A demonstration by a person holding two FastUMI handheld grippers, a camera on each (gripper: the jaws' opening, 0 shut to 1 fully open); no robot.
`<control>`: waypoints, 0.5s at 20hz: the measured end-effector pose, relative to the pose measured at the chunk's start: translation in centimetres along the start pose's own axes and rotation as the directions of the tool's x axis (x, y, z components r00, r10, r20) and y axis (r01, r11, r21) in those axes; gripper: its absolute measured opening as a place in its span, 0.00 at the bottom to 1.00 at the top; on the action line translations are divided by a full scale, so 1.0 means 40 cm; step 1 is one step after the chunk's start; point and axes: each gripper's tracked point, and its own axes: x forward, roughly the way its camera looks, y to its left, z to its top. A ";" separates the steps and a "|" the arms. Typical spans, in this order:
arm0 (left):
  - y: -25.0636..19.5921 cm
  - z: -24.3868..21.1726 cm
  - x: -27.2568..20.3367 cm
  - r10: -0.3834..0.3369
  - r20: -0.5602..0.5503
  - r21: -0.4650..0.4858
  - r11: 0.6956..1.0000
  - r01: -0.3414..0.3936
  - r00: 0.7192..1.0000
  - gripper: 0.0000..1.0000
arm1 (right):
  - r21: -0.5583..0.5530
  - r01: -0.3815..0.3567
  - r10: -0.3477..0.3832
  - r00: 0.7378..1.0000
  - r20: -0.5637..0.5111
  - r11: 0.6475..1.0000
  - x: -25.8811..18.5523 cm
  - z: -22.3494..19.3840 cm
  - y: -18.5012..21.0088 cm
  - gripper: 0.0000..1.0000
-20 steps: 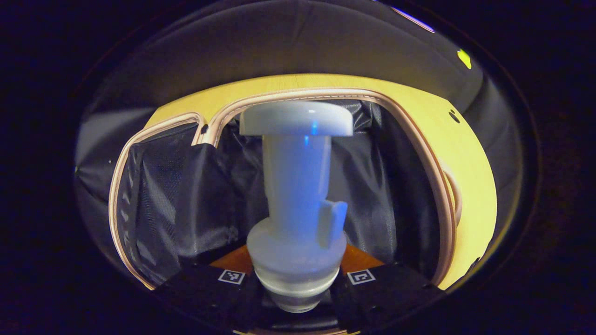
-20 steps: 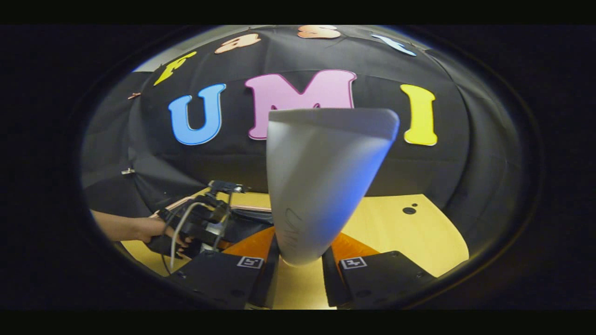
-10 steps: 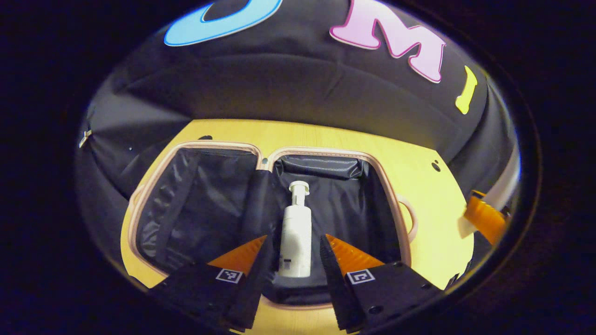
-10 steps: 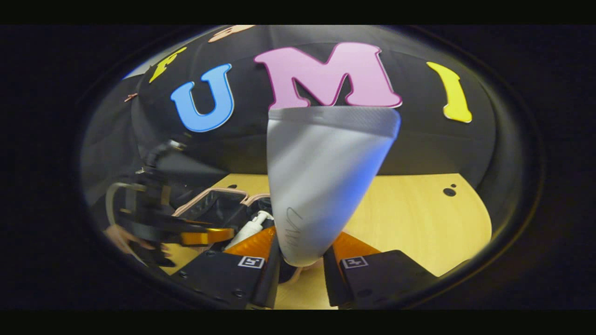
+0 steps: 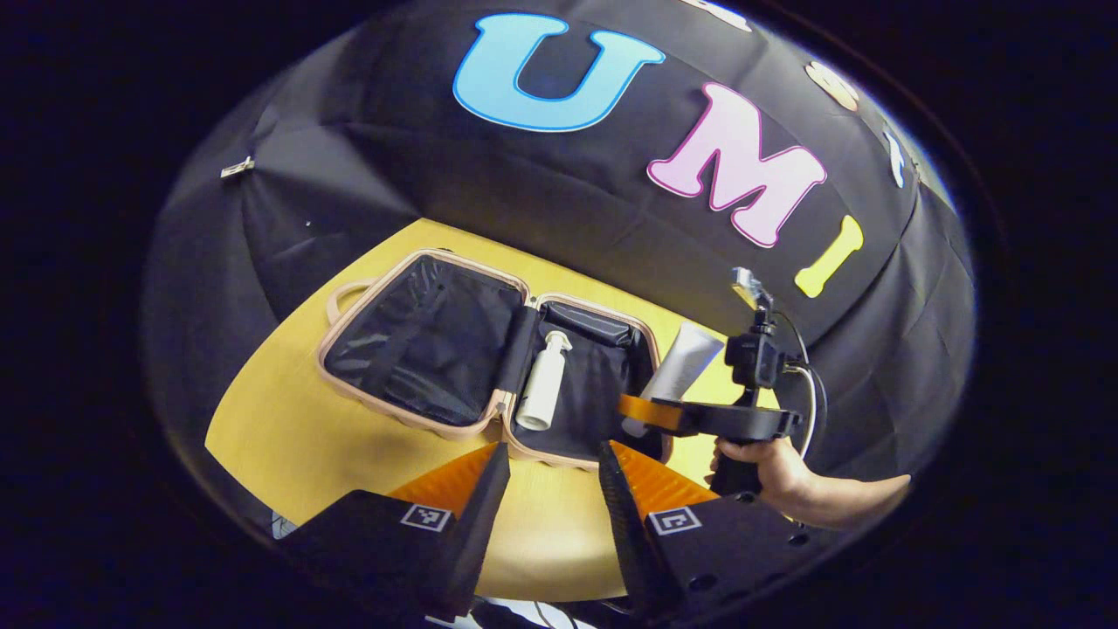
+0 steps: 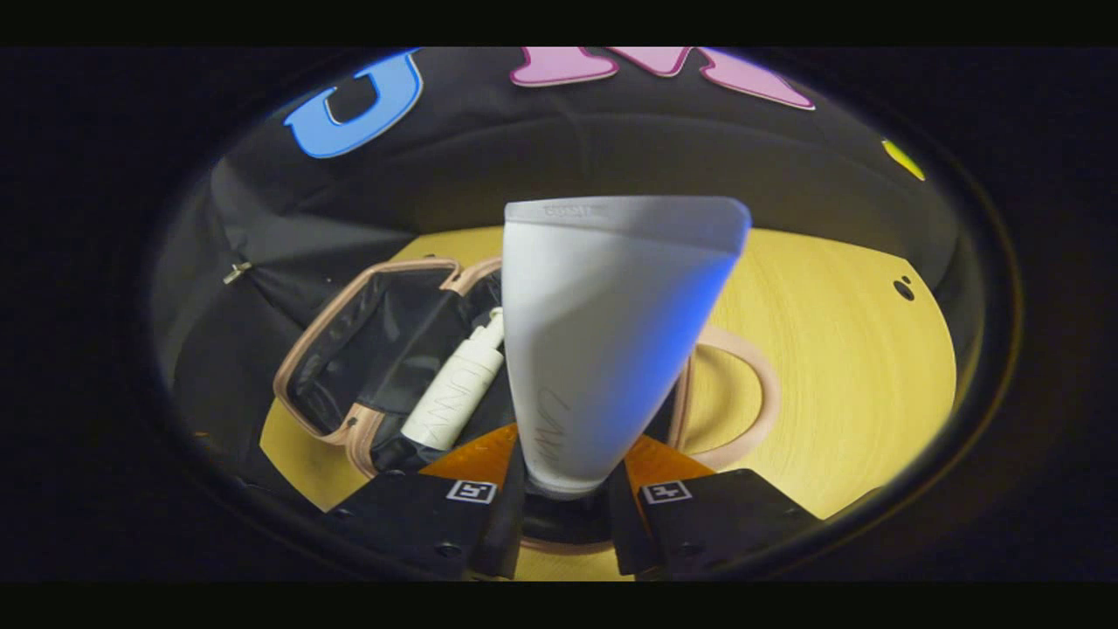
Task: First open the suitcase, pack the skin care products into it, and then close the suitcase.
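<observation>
The suitcase (image 5: 489, 367) lies open flat on the wooden table (image 5: 288, 437), both lined halves facing up. A white pump bottle (image 5: 543, 382) already lies in the half nearer the right gripper, close to the hinge, its long axis running roughly parallel to the hinge line and its pump head pointing toward the booth wall.

The right gripper (image 6: 566, 489) pinches a white squeeze tube (image 6: 603, 341) near its cap end, both fingers pressed on it, the flat crimped end pointing away from the gripper. In the left gripper view the same tube (image 5: 677, 371) hangs over the outer edge of the suitcase half that holds the pump bottle, tilted, with a hand (image 5: 769, 467) on the gripper's handle. In the right gripper view the pump bottle (image 6: 454, 384) lies to the left of the tube and the suitcase handle (image 6: 742, 393) to its right (so the tube sits above the free strip of lining between them).

The left gripper (image 5: 546, 489) is spread and holds nothing; it hangs over bare table on the near side of the suitcase.

Judgement: the right gripper is the nearer one, and the coming move looks like a lowering of the tube into the lining beside the pump bottle, long axis parallel to it.
</observation>
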 end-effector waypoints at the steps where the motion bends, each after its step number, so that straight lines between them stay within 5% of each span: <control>1: 0.010 -0.006 -0.007 0.019 0.001 0.021 1.000 -0.019 1.000 0.67 | 0.009 0.009 -0.009 0.999 -0.039 1.000 0.020 -0.010 -0.003 0.45; 4: -0.011 -0.036 -0.022 0.009 -0.010 0.027 1.000 -0.009 1.000 0.67 | 0.056 0.041 -0.033 0.990 -0.136 0.998 0.071 -0.028 0.011 0.45; 6: -0.027 -0.070 -0.021 -0.010 -0.034 0.010 1.000 0.011 0.999 0.67 | 0.048 0.092 -0.085 0.986 -0.145 0.995 0.089 -0.030 -0.011 0.36; 10: -0.021 -0.100 0.002 -0.007 -0.056 0.016 1.000 0.008 0.998 0.68 | 0.077 0.103 -0.094 0.989 -0.116 0.992 0.077 -0.004 -0.012 0.51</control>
